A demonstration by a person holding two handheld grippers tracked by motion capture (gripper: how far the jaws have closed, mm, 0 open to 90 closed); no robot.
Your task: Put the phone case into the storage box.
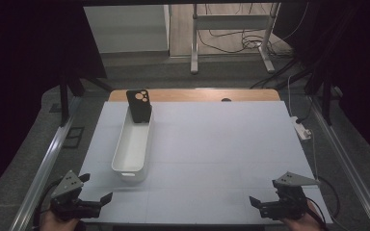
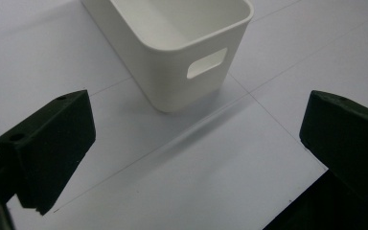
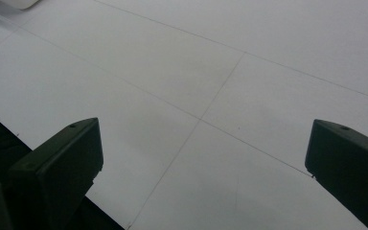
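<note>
A black phone case (image 1: 138, 106) stands upright in the far end of a long white bin (image 1: 134, 144), leaning on its end wall. The bin's near end, with its handle slot (image 2: 206, 63), lies just ahead of the left gripper (image 1: 95, 192), slightly to the right of the gap between its jaws. Those jaws stand wide apart and hold nothing. The right gripper (image 1: 261, 204) rests well off to the side near the table (image 1: 221, 144) edge, its jaws also apart over bare surface. The work appears to be at its start; the next move would likely call for reaching forward along the bin to the case.
</note>
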